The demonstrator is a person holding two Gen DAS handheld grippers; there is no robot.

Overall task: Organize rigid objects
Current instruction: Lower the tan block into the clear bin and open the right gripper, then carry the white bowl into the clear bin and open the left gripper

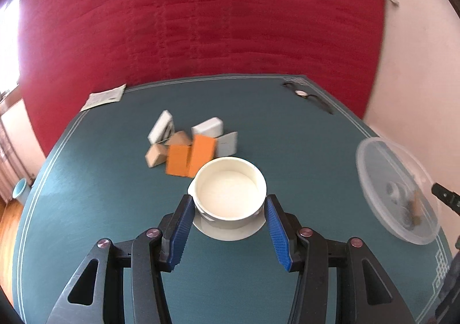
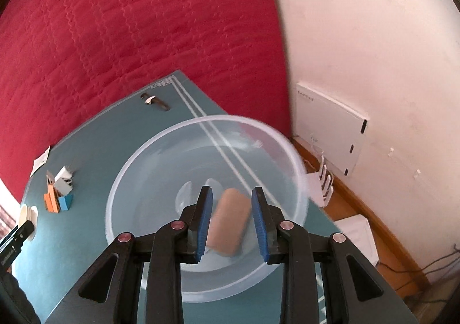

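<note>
While angled down at the teal tabletop, grips a white round cup in the left hand-held gripper, with blue pads pressed to the cup's two sides. Just beyond the cup, a huddle of blocks touching or leaning on one another: orange blocks nearest, tan blocks to their left, white and grey blocks behind. Farther beyond and to the left, a paper slip at the tabletop's edge. Well off to the right, a clear bowl with small things inside, too blurred to name.

Clamps a tan block in the right hand-held gripper, over the middle of the clear bowl. Cannot tell whether block and bowl floor touch. Behind everything, a red quilted cover.
</note>
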